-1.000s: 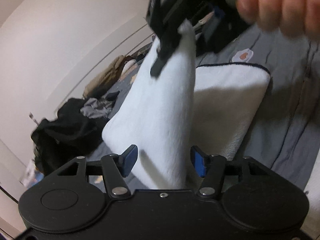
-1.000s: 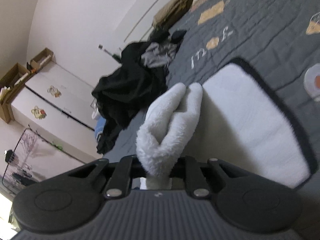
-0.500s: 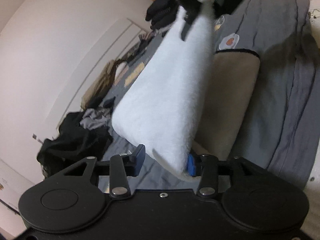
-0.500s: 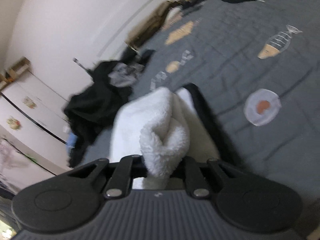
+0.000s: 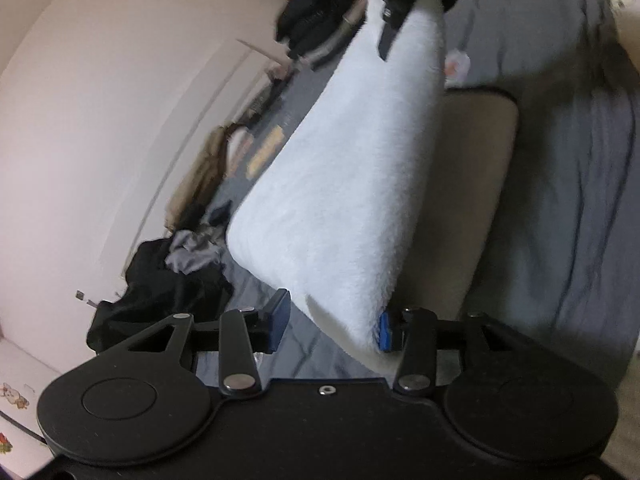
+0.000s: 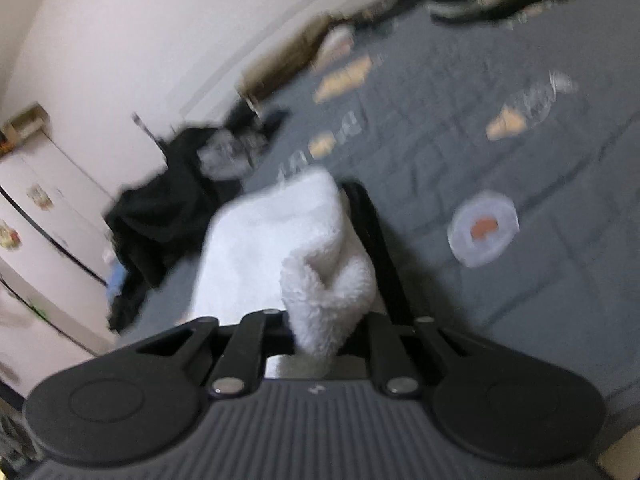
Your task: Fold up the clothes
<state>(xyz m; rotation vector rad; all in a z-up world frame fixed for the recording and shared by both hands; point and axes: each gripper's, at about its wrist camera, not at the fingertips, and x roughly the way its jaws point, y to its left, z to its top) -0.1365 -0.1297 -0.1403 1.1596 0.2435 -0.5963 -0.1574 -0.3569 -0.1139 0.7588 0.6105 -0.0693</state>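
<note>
Bedspread is lying grey under everything, black clothes heap sitting at 9 o'clock by the wall; my right gripper is pinching the white towel, left gripper hanging apart around its other corner.

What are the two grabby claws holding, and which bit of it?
The right gripper pinches a bunched corner of the fluffy white towel. The left gripper has the opposite corner between its blue pads; only one pad touches it, so no firm grip.

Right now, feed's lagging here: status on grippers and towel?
Right gripper shut on white towel. Left gripper open, towel corner between pads. Black clothes pile lies clear.
</note>
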